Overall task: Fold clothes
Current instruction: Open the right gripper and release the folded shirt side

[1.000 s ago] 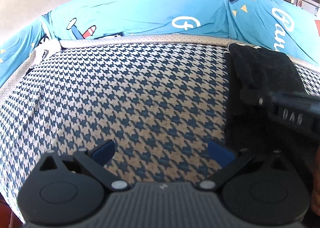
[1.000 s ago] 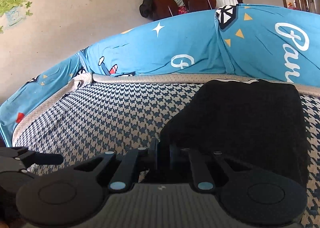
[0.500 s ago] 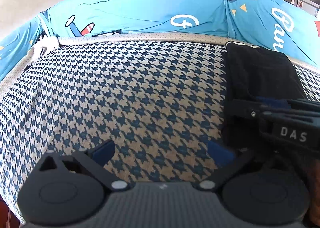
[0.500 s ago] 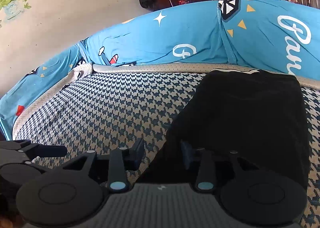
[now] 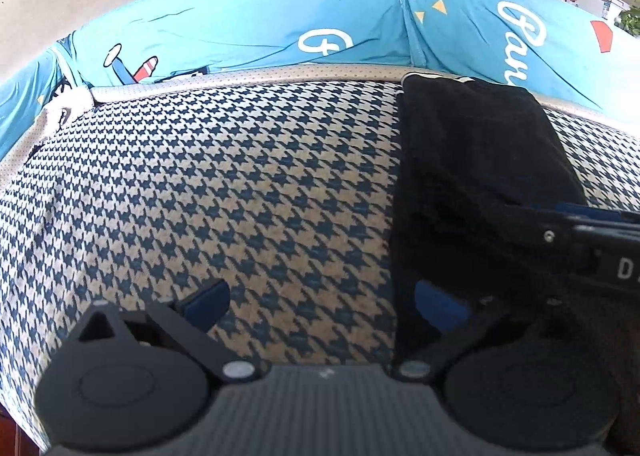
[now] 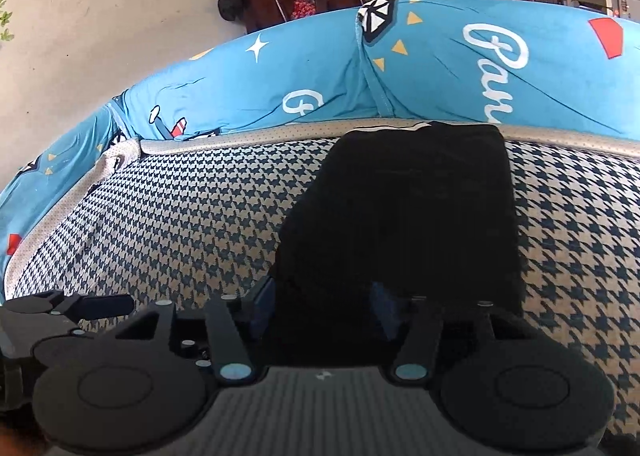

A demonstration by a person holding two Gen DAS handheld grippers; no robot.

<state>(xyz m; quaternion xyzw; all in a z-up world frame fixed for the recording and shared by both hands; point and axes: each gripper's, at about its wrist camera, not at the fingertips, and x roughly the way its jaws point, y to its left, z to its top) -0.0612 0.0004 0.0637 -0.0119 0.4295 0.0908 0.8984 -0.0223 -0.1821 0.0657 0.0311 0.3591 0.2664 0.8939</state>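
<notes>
A houndstooth-patterned cushion point(image 5: 240, 184), navy on cream, is filling most of both views and serving as the working surface. Behind the cushion, a bright blue printed cover point(image 5: 248, 28) is rising as a backrest, showing white lettering, a star and a small aeroplane. Along the back edge of the cushion, a beige perforated trim point(image 6: 248, 138) is running between the seat and the blue cover.

A folded black garment point(image 6: 404, 208) is lying flat on the cushion, toward its right half, with its far edge reaching the beige trim and its near edge sitting under the right tool. In the left wrist view the same garment point(image 5: 472, 160) is appearing as a dark rectangle to the right of the bare houndstooth area.

The right gripper point(image 6: 322, 306) is hovering over the near end of the garment with its blue-padded fingers spread apart, one at the garment's left edge and one over the black cloth, gripping nothing. The left gripper point(image 5: 322, 302) is sitting over the cushion just left of the garment, its blue pads point(image 5: 206, 302) standing wide apart and empty; its right pad is lying over the garment's left edge.
</notes>
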